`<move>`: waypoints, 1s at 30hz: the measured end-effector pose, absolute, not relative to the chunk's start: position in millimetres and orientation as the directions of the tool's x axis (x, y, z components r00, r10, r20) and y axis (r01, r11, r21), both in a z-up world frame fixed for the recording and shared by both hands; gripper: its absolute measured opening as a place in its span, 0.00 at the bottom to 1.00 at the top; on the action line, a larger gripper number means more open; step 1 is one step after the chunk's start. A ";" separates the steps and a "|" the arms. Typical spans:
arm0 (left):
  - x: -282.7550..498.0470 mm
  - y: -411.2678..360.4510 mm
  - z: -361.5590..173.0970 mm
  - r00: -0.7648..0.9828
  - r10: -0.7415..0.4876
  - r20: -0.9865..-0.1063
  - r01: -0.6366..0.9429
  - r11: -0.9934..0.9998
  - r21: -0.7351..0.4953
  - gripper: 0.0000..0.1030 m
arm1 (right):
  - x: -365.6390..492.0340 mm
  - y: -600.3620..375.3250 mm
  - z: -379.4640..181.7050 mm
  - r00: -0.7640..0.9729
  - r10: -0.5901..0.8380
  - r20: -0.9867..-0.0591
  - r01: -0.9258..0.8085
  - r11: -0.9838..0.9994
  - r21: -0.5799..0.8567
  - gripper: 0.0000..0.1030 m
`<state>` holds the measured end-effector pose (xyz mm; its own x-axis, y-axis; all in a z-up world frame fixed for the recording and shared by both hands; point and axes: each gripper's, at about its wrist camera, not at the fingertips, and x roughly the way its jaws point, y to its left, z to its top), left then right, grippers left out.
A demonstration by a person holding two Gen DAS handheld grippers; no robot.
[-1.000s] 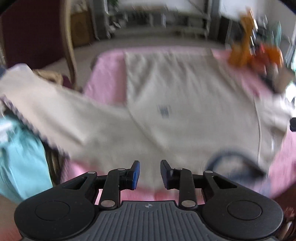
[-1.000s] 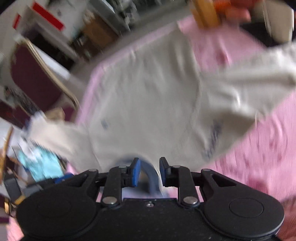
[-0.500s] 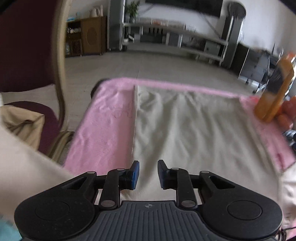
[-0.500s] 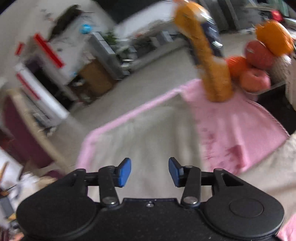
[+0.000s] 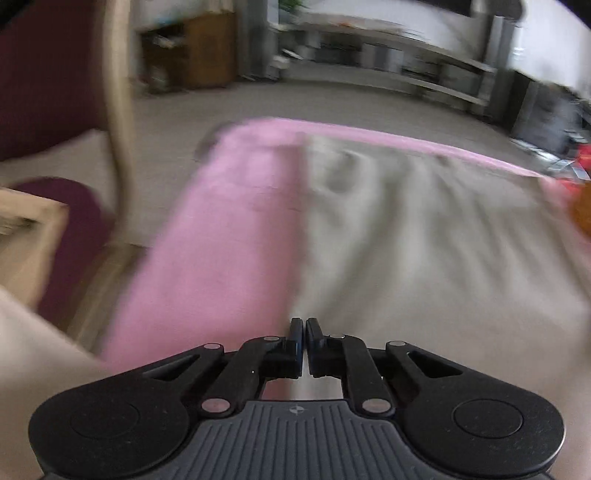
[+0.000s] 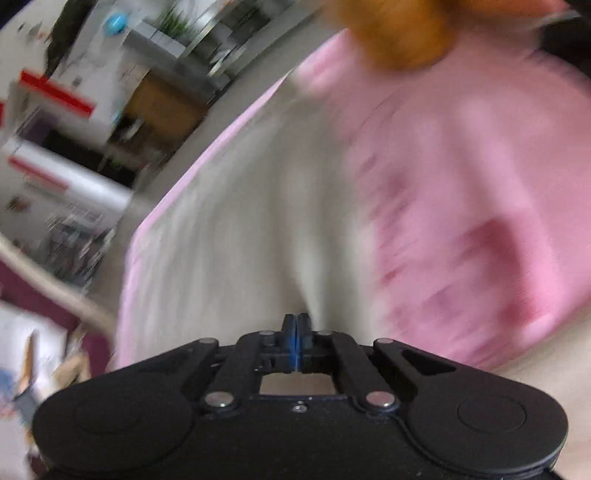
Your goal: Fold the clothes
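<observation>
With both views smeared by motion blur, hard to read fine detail, but jaws clearly pinched together on each side. Left gripper [image 5: 305, 326] clenched right at the seam where beige shirt [image 5: 424, 240] meets pink cloth [image 5: 221, 240], fingers pressed almost flush, likely nipping the shirt's left edge, though the fabric between the pads cannot be made out. Shirt spread flat from 12 to 3 o'clock of that gripper, wrinkled toward the far hem, lying on the pink cover. Maroon chair [image 5: 48, 74] off at 10 o'clock, beside the table edge. Over to the right gripper [image 6: 296, 325]: also clamped tight, blue pads touching, a ridge of the shirt [image 6: 240, 229] rising straight to the fingertips at 12 o'clock, so apparently gripping cloth. Pink cloth [image 6: 461, 166] bare from 1 to 3 o'clock, and a blurred orange object [image 6: 399, 33] sitting on it far off at 1 o'clock.
</observation>
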<state>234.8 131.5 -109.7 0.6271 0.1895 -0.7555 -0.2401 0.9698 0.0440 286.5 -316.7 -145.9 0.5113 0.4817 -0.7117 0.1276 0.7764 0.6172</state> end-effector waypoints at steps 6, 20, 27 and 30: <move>232.8 143.7 -99.0 0.634 0.243 -0.734 -0.316 0.948 0.041 0.10 | 270.5 -341.2 -126.4 0.641 0.201 -0.741 0.290 0.831 0.475 0.07; 280.4 103.2 -117.7 0.692 0.005 -0.722 -0.105 0.990 -0.093 0.12 | 323.4 -284.9 -161.1 0.538 0.606 -0.586 0.064 0.664 0.745 0.09; 285.2 143.5 -96.4 0.701 0.259 -0.664 -0.366 0.930 -0.023 0.06 | 322.8 -330.0 -135.8 0.745 0.177 -0.643 0.286 0.787 0.547 0.14; 302.1 125.4 -92.3 0.741 0.114 -0.662 -0.240 0.965 -0.103 0.07 | 330.6 -316.7 -118.3 0.774 0.247 -0.583 0.195 0.784 0.590 0.14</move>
<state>302.1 125.4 -92.3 0.7407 0.1136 -0.6621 -0.2401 0.9653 -0.1030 330.6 -316.7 -118.3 0.7740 0.2466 -0.5831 0.1947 0.7837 0.5899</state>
